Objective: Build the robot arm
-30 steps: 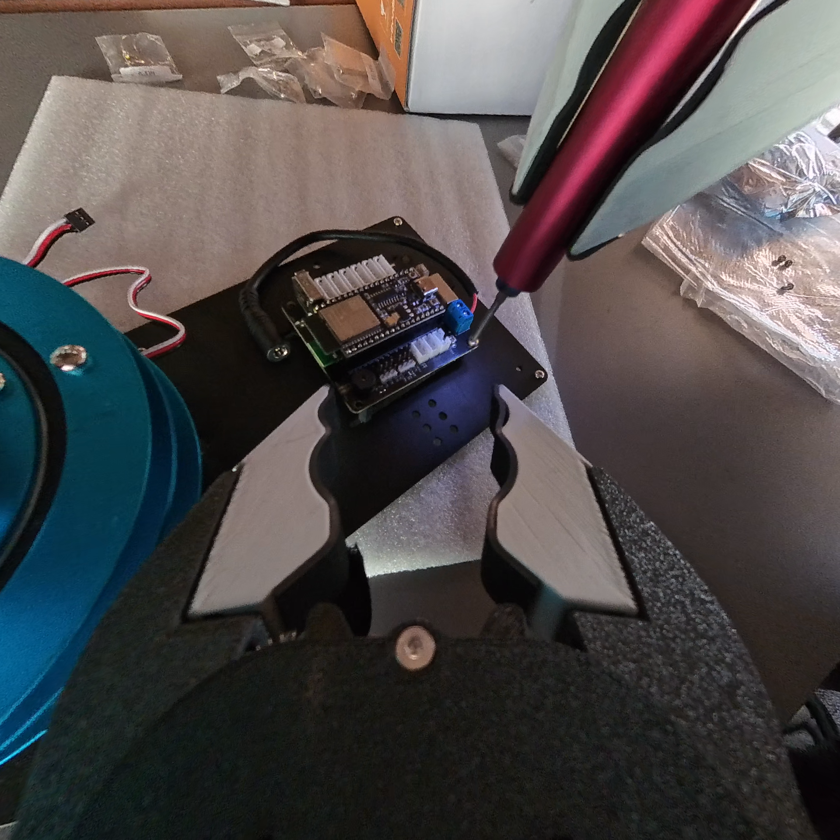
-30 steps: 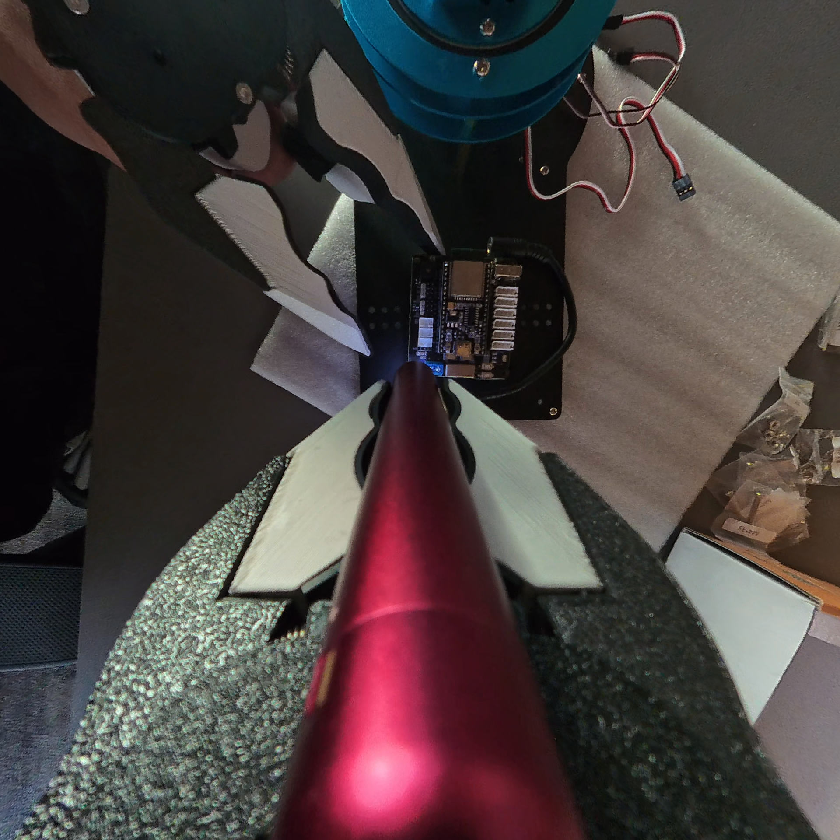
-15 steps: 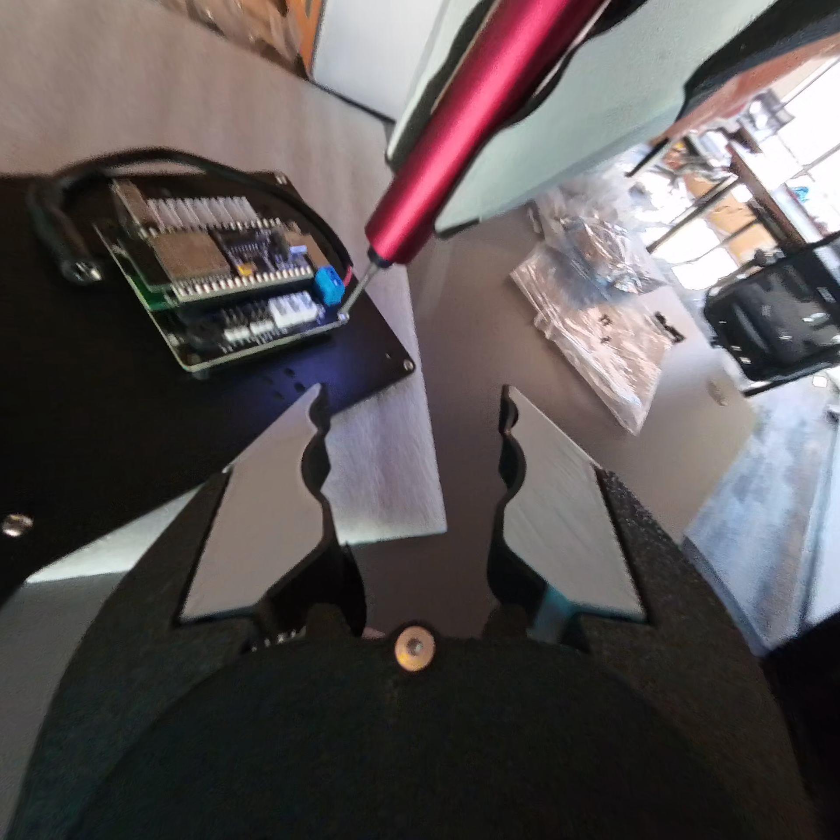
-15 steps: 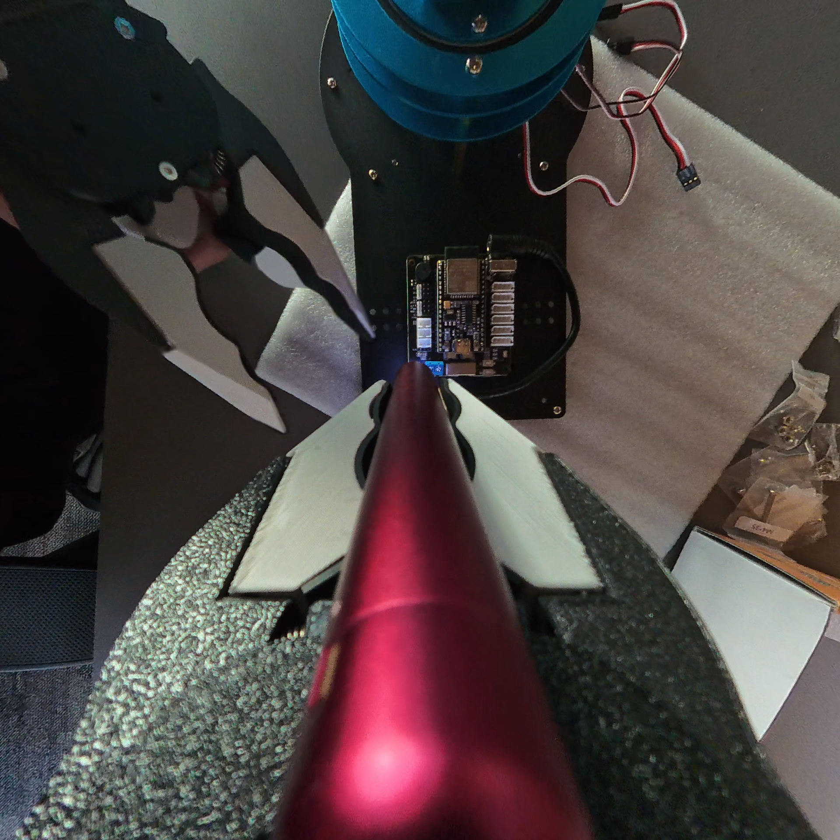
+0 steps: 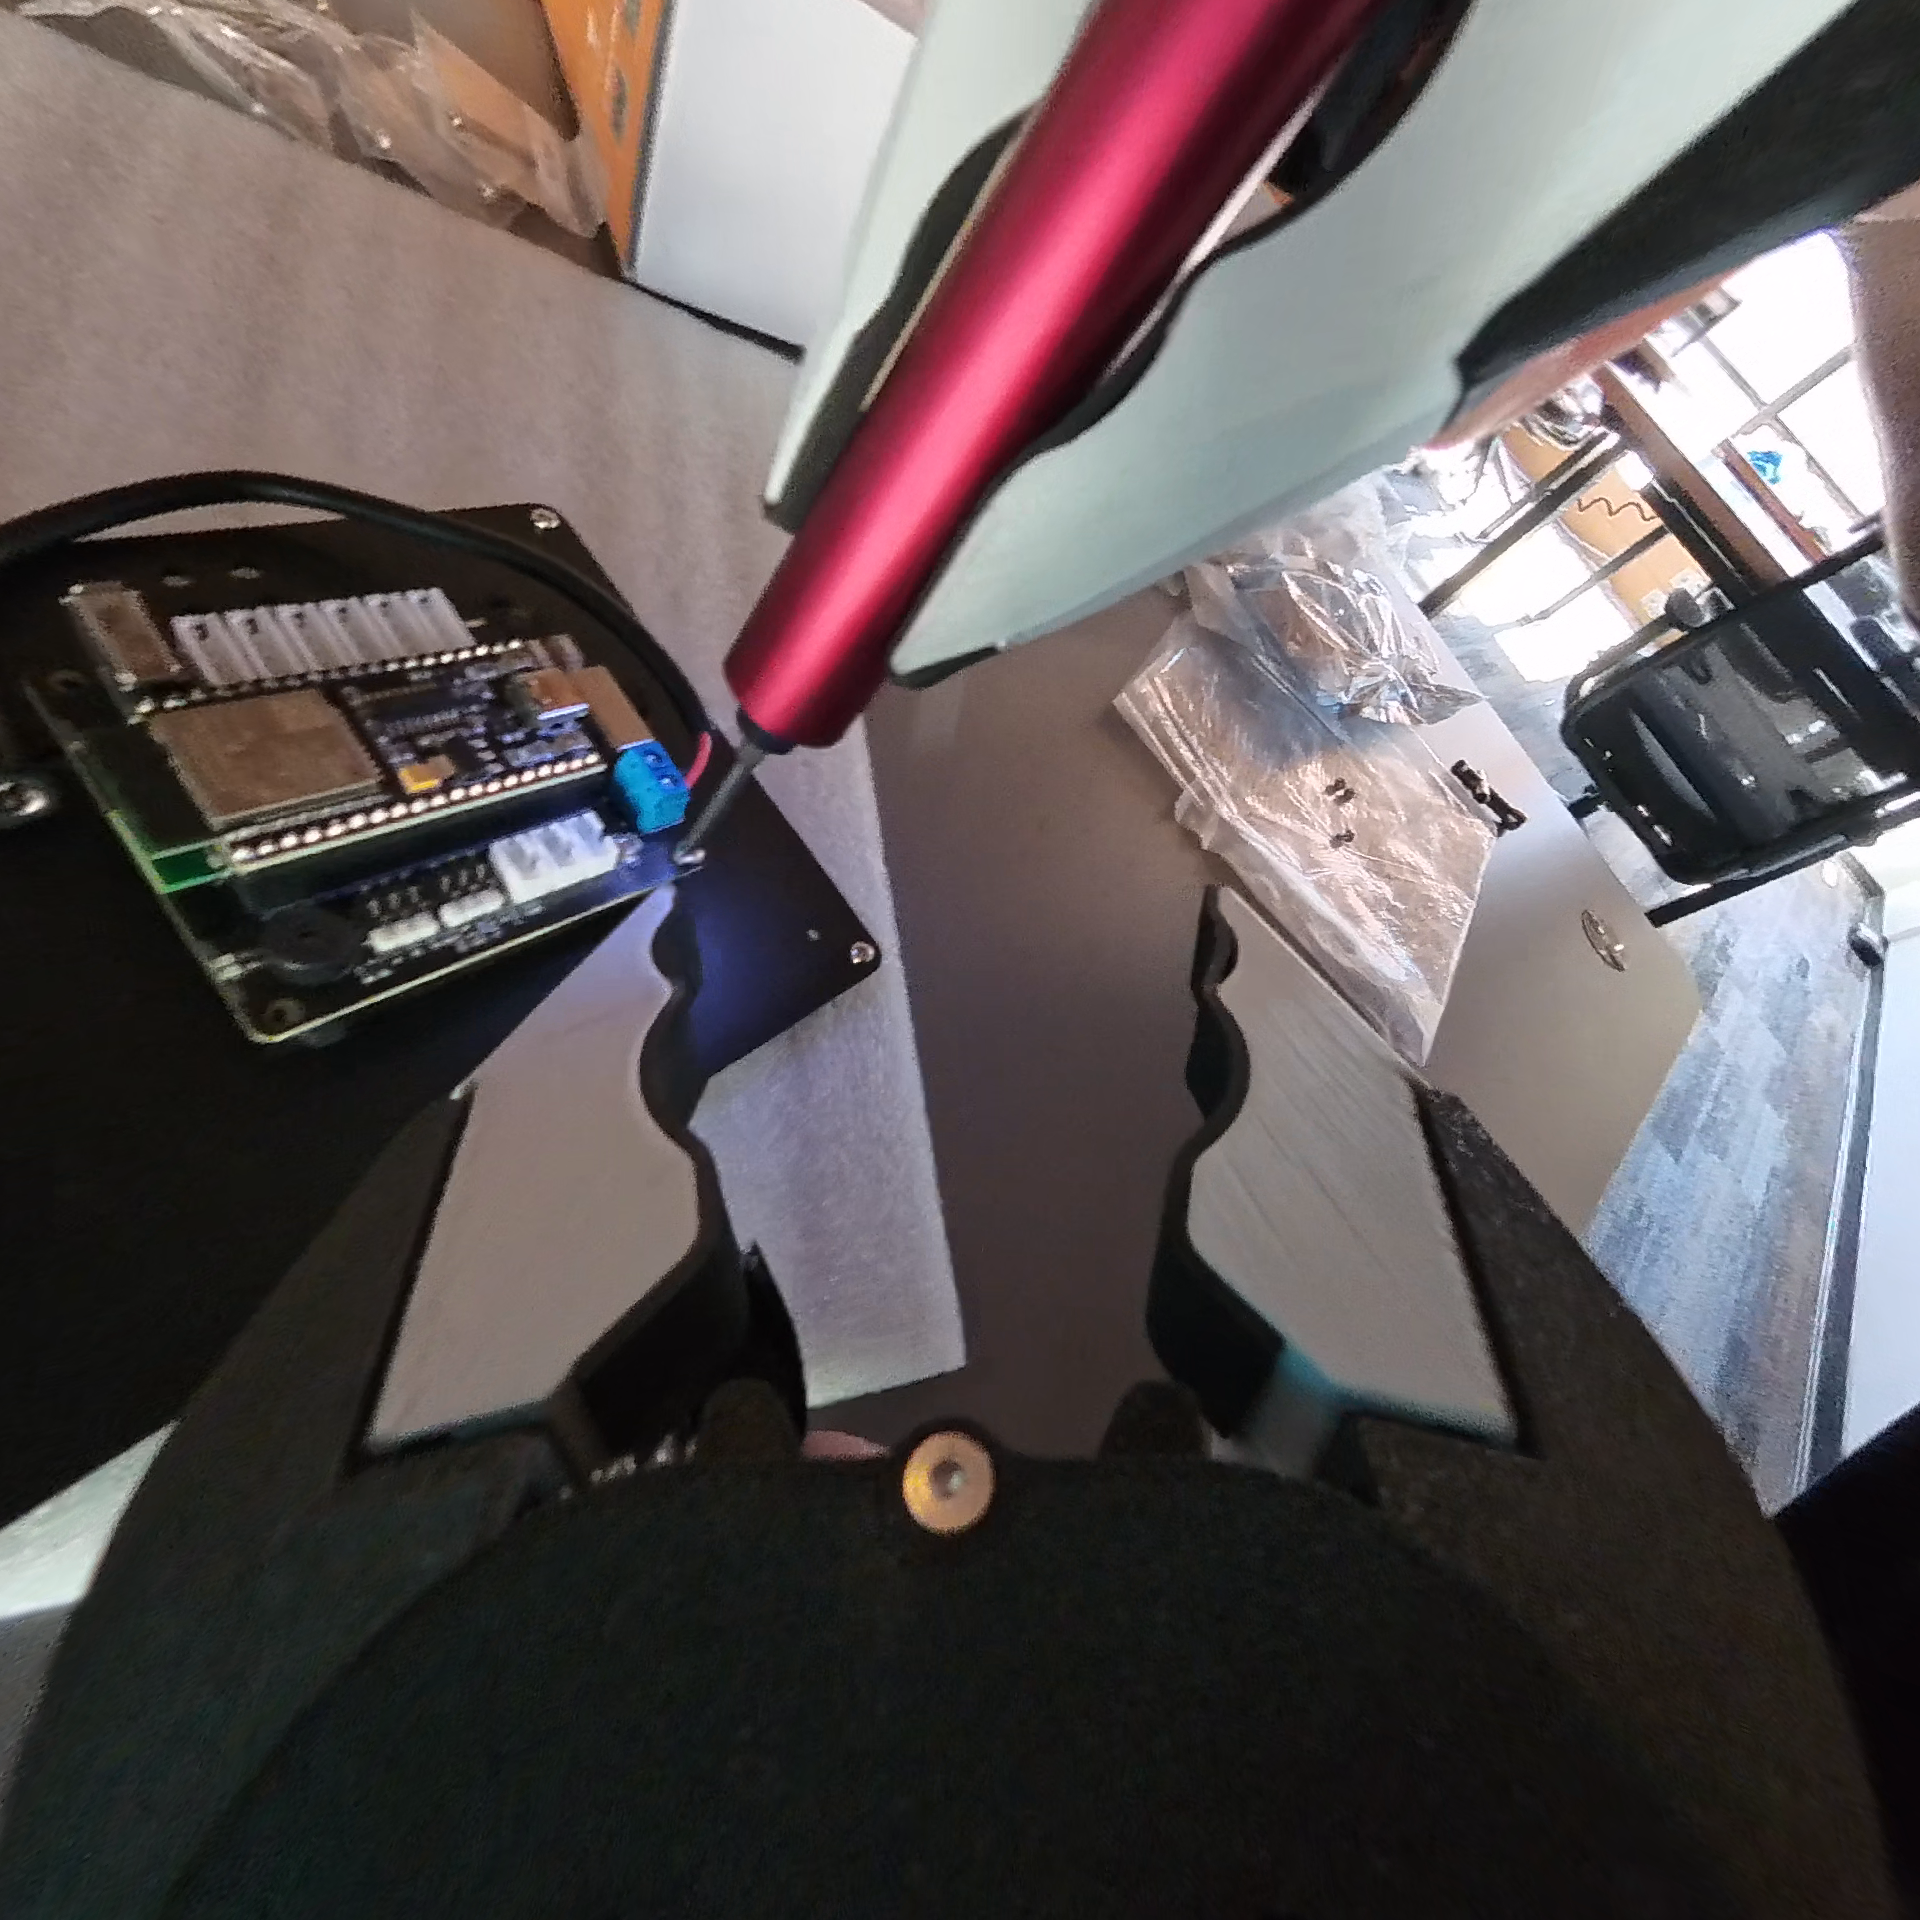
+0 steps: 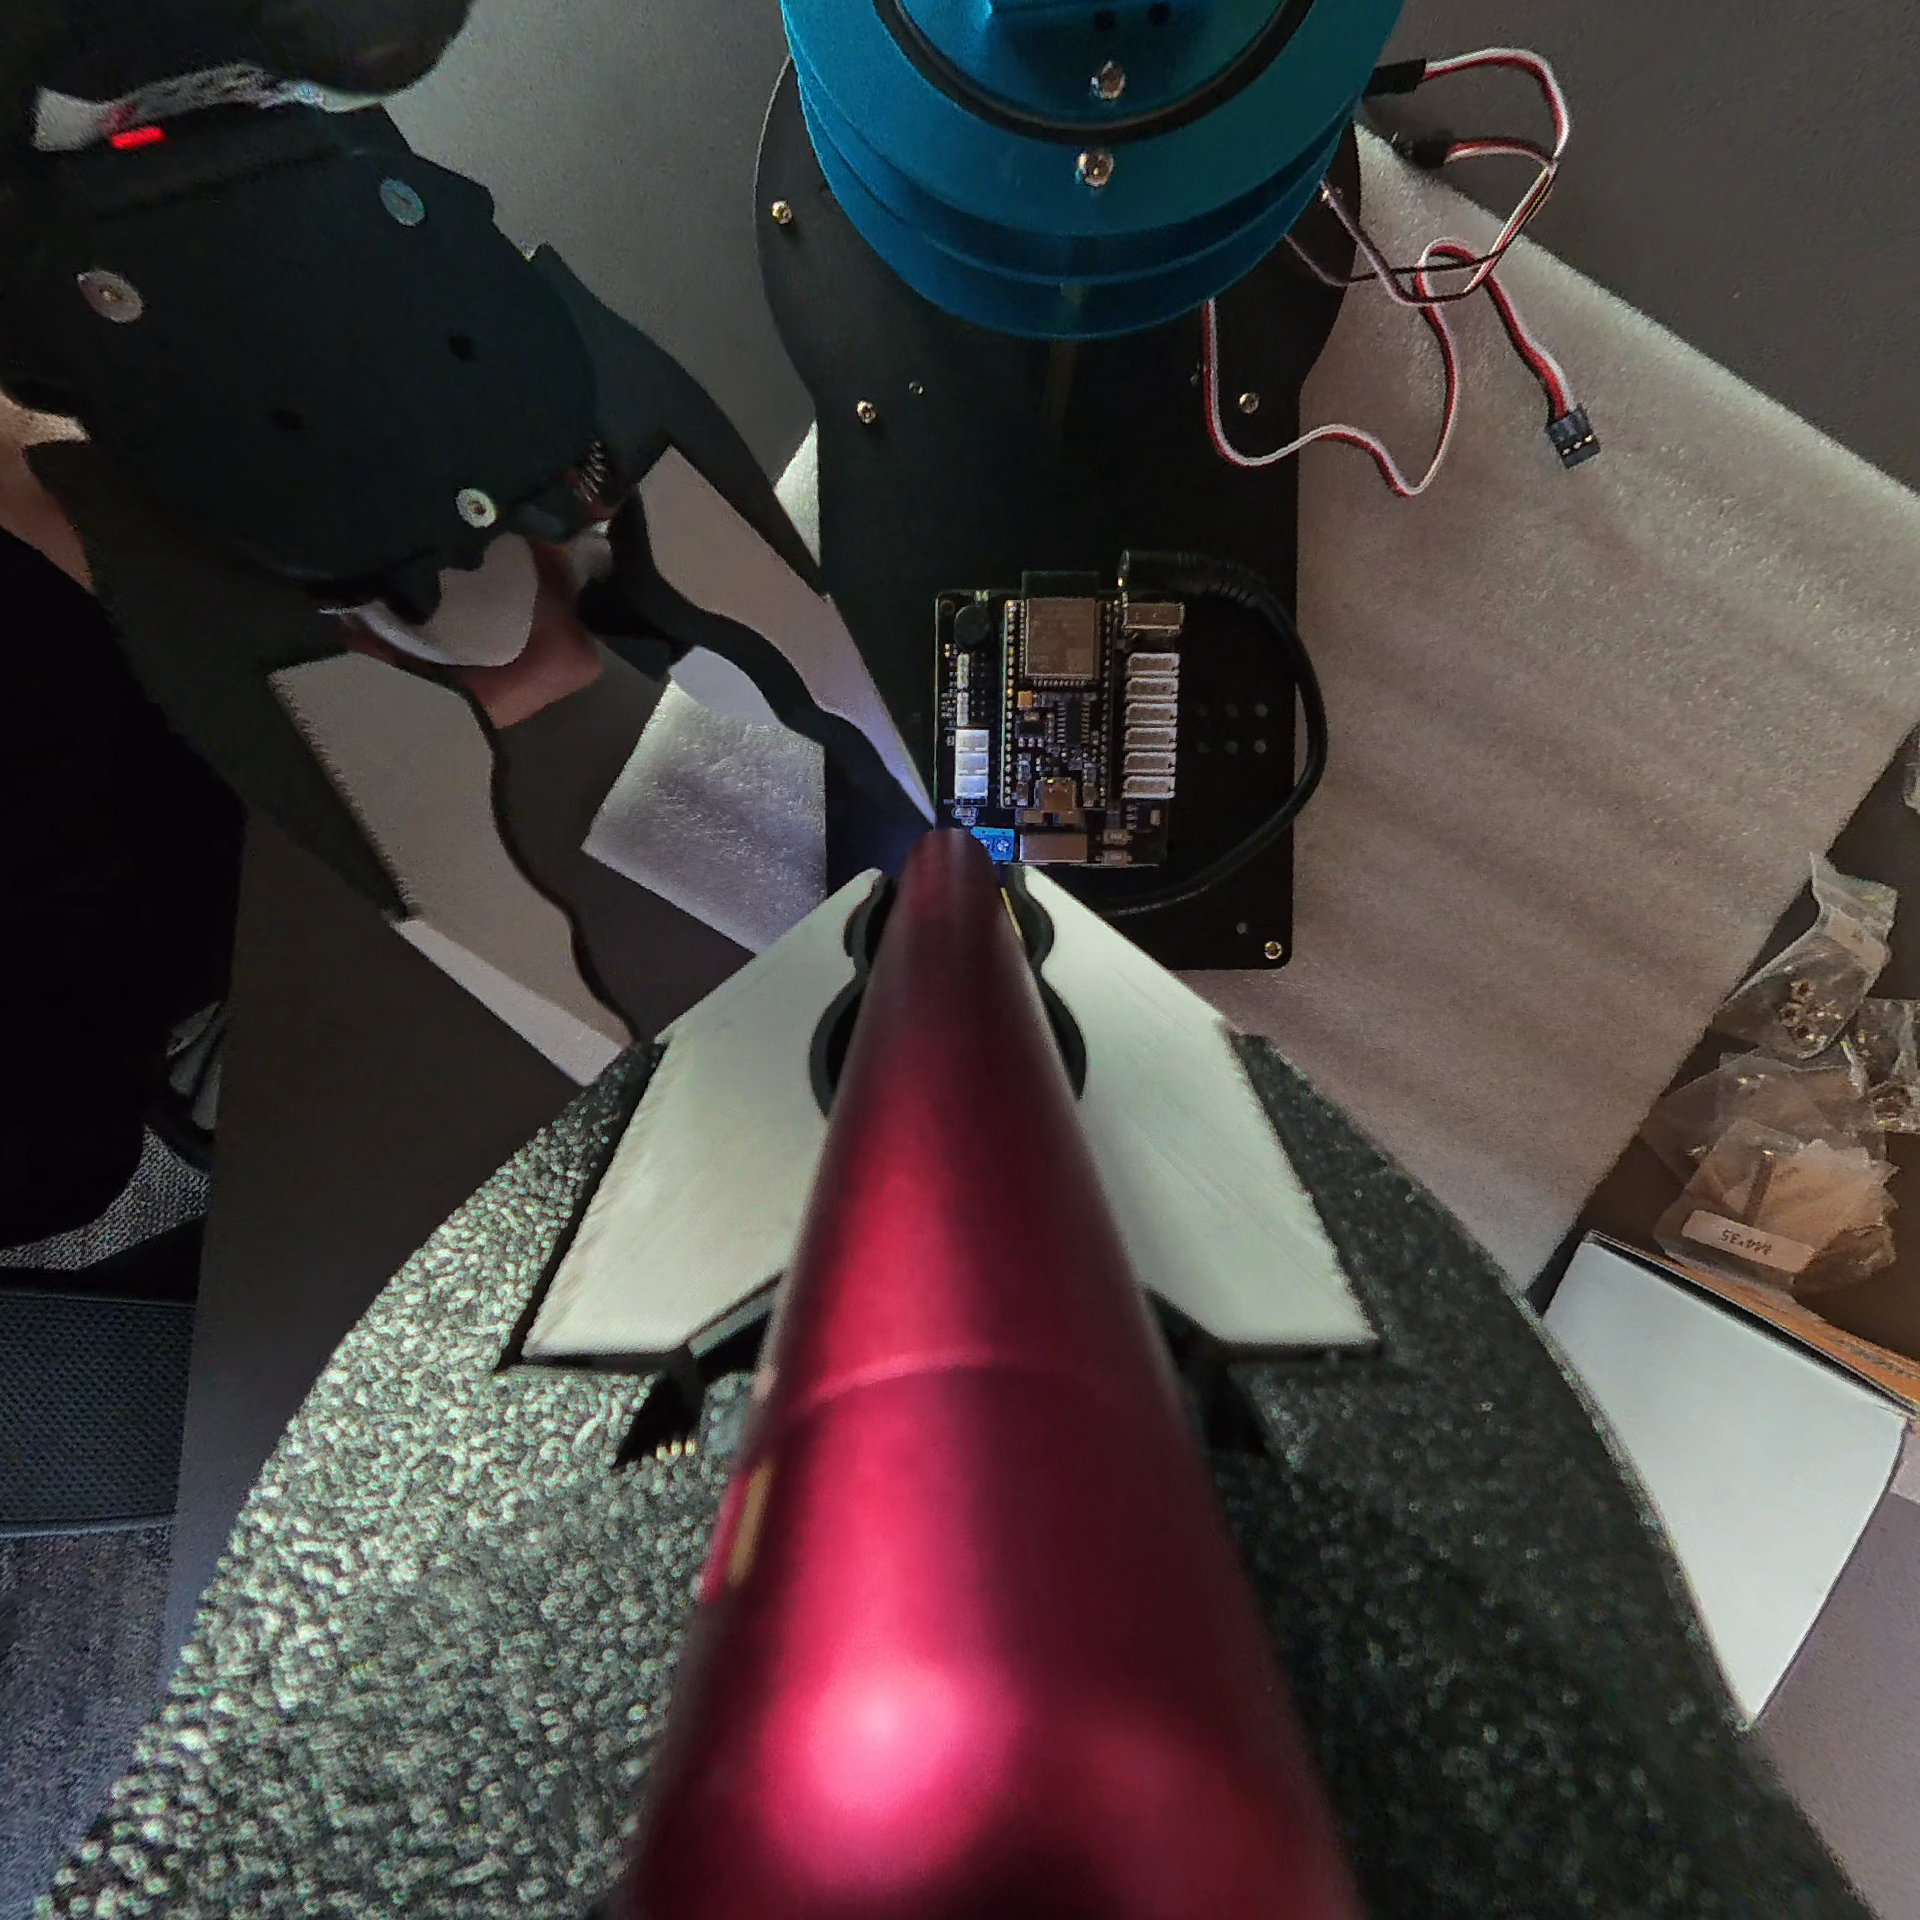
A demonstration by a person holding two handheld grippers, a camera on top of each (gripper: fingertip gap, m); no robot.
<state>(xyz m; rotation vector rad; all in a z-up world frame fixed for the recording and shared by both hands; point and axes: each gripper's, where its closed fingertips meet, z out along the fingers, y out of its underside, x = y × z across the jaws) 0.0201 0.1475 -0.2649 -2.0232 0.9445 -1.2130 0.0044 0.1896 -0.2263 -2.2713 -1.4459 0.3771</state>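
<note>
My right gripper is shut on a red powered screwdriver. In the left wrist view the screwdriver slants down and its bit rests on a screw at the near right corner of a circuit board, lit by a small light. The board is mounted on a black plate that lies on a white foam sheet. A blue round part stands at the plate's far end. My left gripper is open and empty, with one fingertip over the plate's corner beside the board.
Red-and-white servo wires trail off the plate, and a black cable loops round the board. Clear bags of small parts and a white box lie to the right. More bags lie on the grey table. The gap from one gripper's tips to the other's is roughly 6 centimeters.
My left gripper swung right, so the blue part left its view, then drew back in beside the board. The screwdriver bit stays on the same corner screw.
</note>
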